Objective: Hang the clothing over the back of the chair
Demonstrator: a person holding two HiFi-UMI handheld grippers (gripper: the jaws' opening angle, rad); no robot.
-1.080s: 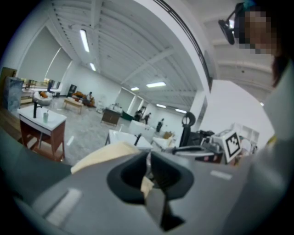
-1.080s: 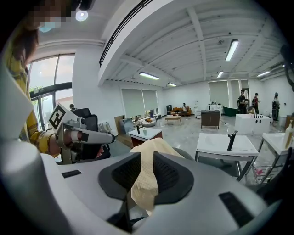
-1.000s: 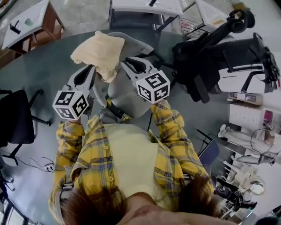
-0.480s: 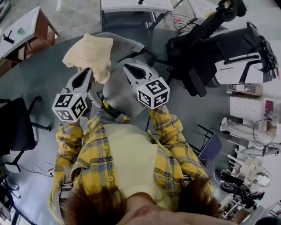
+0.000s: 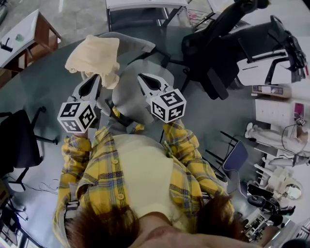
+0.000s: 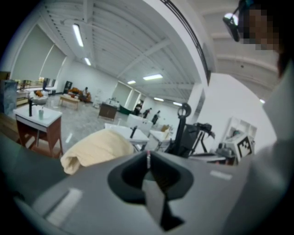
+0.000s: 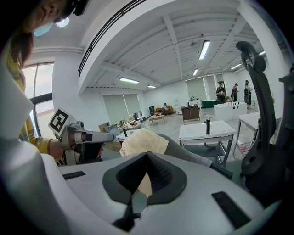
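Observation:
The cream clothing (image 5: 93, 54) lies bunched over the top of the grey chair's back (image 5: 133, 42). It also shows as a cream clothing roll (image 6: 97, 149) in the left gripper view and as a cream fold (image 7: 144, 139) in the right gripper view. My left gripper (image 5: 95, 77) sits just below the cloth's hanging edge, jaws shut and empty, tips (image 6: 148, 155) meeting. My right gripper (image 5: 141, 76) hovers over the grey seat (image 5: 127, 99), apart from the cloth. Its jaws have just been closing and stand shut (image 7: 147, 153) with nothing between them.
A black office chair (image 5: 227, 48) stands close at the right. Another black chair (image 5: 17, 135) is at the left. A wood-legged white table (image 5: 26, 31) is far left, a white desk (image 5: 145, 5) beyond the chair, and white equipment (image 5: 276, 111) at the right.
Both grippers have drawn back from the cloth toward the person, the right one farther. The cloth stays draped on the chair back.

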